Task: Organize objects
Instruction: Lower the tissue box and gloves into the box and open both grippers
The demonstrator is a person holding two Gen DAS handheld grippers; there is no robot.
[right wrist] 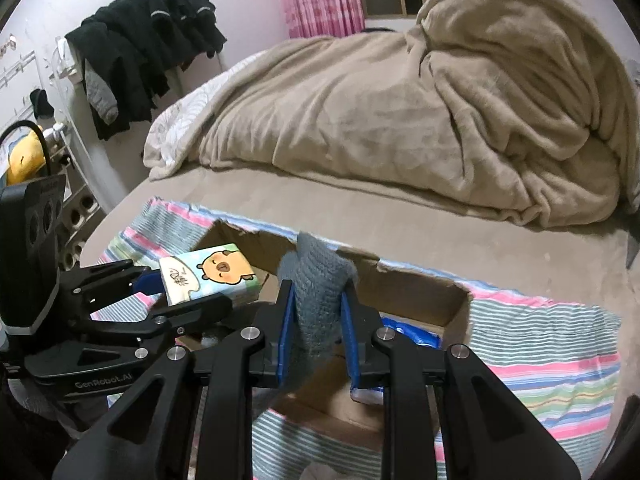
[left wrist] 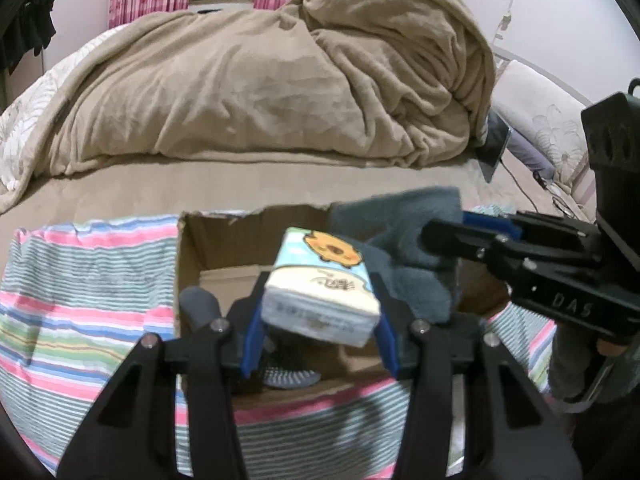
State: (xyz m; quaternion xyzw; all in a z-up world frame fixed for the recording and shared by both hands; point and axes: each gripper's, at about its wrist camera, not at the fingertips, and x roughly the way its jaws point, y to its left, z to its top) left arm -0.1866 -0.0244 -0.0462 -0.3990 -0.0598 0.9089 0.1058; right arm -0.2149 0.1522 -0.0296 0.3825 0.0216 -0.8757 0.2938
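Observation:
My left gripper is shut on a tissue pack with a cartoon animal print and holds it above an open cardboard box. The pack also shows in the right wrist view, with the left gripper around it. My right gripper is shut on a grey knitted sock over the same box. In the left wrist view the right gripper holds the sock at the box's right side. A grey brush-like object lies inside the box.
The box sits on a striped cloth spread on a bed. A rumpled beige blanket fills the far side of the bed. A blue packet lies in the box. Dark clothes hang on the left wall.

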